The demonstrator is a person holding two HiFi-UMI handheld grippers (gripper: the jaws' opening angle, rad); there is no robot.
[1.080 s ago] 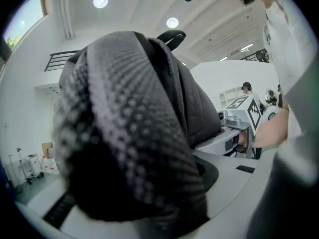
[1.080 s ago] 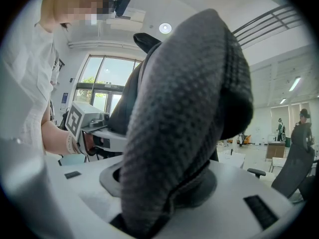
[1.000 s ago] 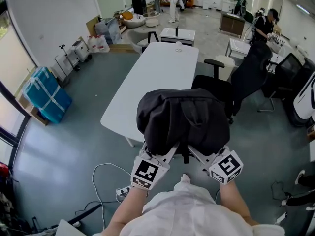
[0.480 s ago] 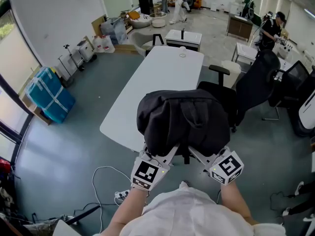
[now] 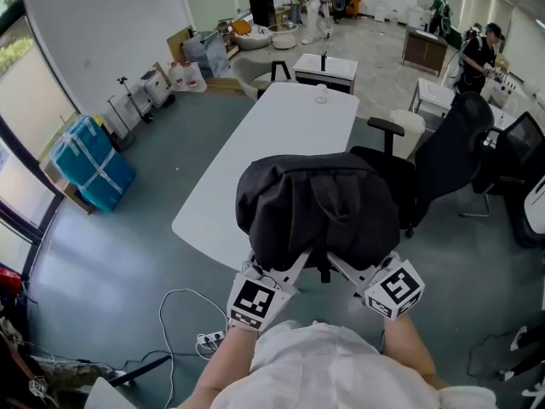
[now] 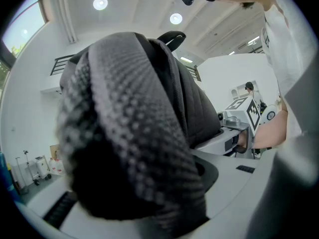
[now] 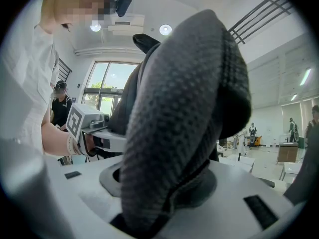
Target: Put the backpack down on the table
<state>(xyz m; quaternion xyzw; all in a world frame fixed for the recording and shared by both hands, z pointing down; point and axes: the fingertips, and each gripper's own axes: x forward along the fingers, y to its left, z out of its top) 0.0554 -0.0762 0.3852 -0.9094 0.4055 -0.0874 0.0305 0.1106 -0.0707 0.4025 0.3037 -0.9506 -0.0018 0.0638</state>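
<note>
The black backpack hangs just ahead of the left gripper and right gripper, each clamped on a padded strap. Its bulk overhangs the near edge of the long white table stretching beyond the jaws. A black office chair crowds the right jaws' side, and open floor lies off the left.

The backpack hangs clear of the surface, covering its near right corner in the head view. The left gripper and right gripper sit side by side under it, jaws clamped on its straps. A chair stands right of the surface, and a cup sits at its far end.
</note>
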